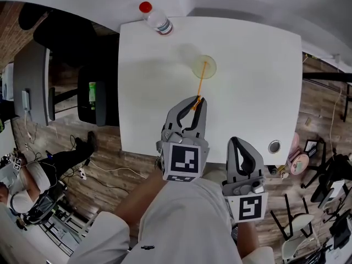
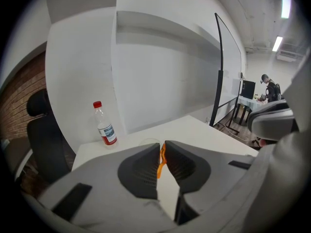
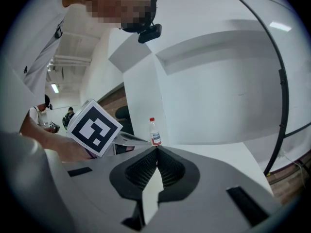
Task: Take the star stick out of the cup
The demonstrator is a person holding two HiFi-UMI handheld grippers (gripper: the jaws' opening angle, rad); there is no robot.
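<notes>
A pale yellow see-through cup [image 1: 204, 66] stands on the white table [image 1: 253, 92]. An orange star stick [image 1: 201, 78] leans out of it toward me. My left gripper [image 1: 197, 102] has its tips closed on the stick's near end. In the left gripper view the orange stick [image 2: 161, 161] is pinched between the two ribbed pads, with the cup [image 2: 149, 142] just beyond them. My right gripper [image 1: 237, 143] hangs at the table's near edge, right of the left one. Its jaws [image 3: 156, 149] are shut with nothing between them.
A clear water bottle with a red cap [image 1: 157, 20] stands at the table's far left corner, also seen as the bottle [image 2: 104, 125] in the left gripper view. A round cable hole [image 1: 274, 146] sits near the front right. Dark office chairs [image 1: 96, 98] stand left of the table.
</notes>
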